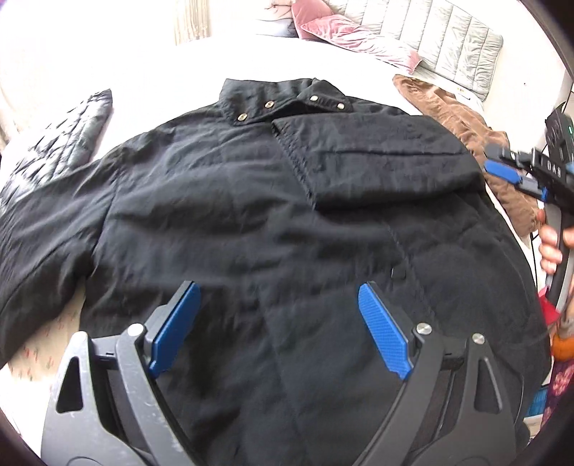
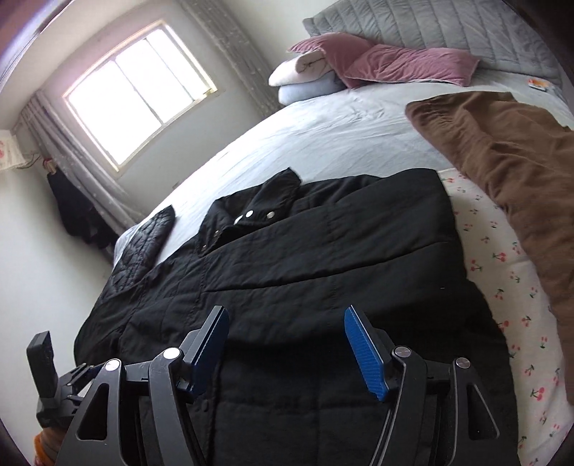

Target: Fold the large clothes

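A large black quilted jacket (image 1: 251, 200) lies flat on the bed, collar with metal snaps (image 1: 269, 104) at the far side. Its right sleeve is folded across the chest (image 1: 376, 161); its left sleeve (image 1: 43, 215) stretches out to the left. My left gripper (image 1: 278, 297) is open and empty above the jacket's lower part. My right gripper (image 2: 287, 322) is open and empty above the jacket (image 2: 305, 251); it also shows in the left wrist view (image 1: 509, 172) beyond the jacket's right edge.
A brown garment (image 2: 502, 172) lies right of the jacket on the cherry-print sheet (image 2: 502, 272). Pink pillows (image 2: 394, 61) and a grey quilt (image 2: 448, 25) sit at the bed's head. A window (image 2: 140, 96) and a wall are on the left.
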Available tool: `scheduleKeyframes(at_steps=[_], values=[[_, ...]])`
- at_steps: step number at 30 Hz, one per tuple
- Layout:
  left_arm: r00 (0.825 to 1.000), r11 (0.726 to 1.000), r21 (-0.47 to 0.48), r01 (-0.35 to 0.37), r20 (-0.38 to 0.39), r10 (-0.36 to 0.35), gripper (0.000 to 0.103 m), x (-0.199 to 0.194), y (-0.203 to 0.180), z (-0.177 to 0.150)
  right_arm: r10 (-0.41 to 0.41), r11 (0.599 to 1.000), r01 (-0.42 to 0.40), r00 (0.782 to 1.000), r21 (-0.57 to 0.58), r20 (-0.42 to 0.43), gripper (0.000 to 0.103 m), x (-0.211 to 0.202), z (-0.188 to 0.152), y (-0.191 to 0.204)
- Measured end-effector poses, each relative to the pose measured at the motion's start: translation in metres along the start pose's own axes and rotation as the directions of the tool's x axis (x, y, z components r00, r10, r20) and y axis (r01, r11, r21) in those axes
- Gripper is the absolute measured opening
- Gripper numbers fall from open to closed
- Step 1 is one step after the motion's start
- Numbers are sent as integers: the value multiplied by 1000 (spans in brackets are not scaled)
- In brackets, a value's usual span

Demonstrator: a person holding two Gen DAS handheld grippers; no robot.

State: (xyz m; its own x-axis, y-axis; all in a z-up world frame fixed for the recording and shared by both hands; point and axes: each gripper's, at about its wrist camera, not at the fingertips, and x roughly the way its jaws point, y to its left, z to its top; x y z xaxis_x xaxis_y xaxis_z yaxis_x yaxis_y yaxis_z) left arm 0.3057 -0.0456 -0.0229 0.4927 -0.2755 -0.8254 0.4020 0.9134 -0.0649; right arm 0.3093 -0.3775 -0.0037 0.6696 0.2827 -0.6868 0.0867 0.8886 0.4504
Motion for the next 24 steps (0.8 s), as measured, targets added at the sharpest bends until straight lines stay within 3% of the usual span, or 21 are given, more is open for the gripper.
scheduleKeyframes(at_steps=[3, 6, 11, 14, 17, 20, 24], values=[[1000, 999, -23, 30, -1, -30, 88, 27, -8, 27, -121, 988, 117, 992, 97, 46, 68, -6, 1, -44], [998, 997, -65, 52, -23, -54, 73, 59, -11, 51, -149, 975, 140, 988, 171, 39, 68, -3, -2, -80], [991, 972, -206, 109, -60, -124, 35, 100, -6, 73, -171, 973, 166, 985, 161, 17, 61, 5, -15, -110], [990, 970, -218, 111, -60, -127, 12, 109, -13, 73, -184, 978, 183, 983, 104, 0, 61, 9, -20, -109], [997, 988, -144, 56, -50, -63, 10, 103, -28, 71, -264, 965, 264, 964, 10, -18, 55, 14, -21, -99], [998, 997, -80, 15, -53, -19, 10, 99, -38, 67, -374, 927, 374, 927, -13, 7, 53, 14, -12, -101], [995, 997, 3, -80, -56, 80, 22, 95, -49, 66, -365, 925, 371, 928, 85, -79, 55, 9, -13, -104]])
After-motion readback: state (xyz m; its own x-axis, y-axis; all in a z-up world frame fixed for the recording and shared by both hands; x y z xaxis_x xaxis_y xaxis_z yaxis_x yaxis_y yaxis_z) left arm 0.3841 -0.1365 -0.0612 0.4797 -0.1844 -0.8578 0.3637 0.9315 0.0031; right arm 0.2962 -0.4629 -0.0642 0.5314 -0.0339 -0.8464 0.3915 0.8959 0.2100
